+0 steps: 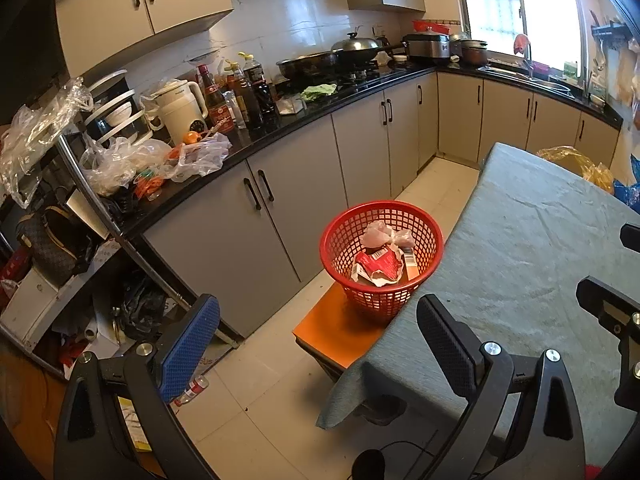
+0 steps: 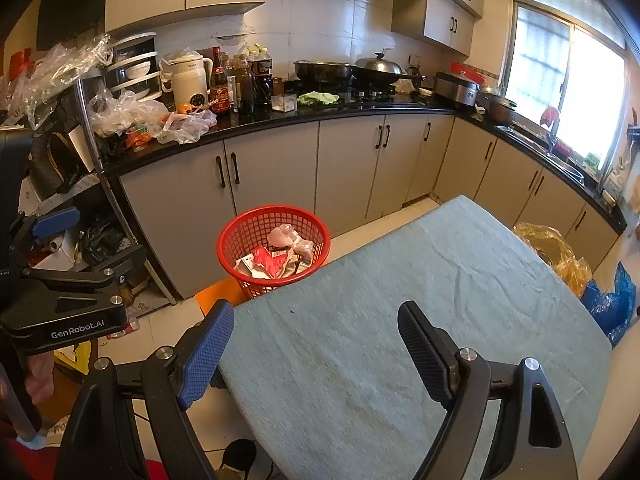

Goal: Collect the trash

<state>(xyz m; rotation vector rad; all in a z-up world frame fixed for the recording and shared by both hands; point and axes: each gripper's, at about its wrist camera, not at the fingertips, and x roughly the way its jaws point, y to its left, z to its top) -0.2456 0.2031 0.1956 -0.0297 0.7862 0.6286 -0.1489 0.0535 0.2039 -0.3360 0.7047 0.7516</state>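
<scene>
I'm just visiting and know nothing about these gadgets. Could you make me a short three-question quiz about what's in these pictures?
1. True or false: the red basket stands on the grey tablecloth.
2. What already lies in the basket?
3. Which is held? A) a wrapper in the left gripper B) a tissue in the right gripper C) nothing in either

Key
1. False: it stands on an orange stool beside the table.
2. Crumpled red-and-white wrapper, crumpled tissue.
3. C: both stand open and empty.

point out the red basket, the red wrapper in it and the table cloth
red basket (image 1: 344, 236), left wrist view, on its mesh wall
red wrapper (image 1: 380, 261), left wrist view, on its middle
table cloth (image 2: 400, 280), right wrist view, on a bare stretch
</scene>
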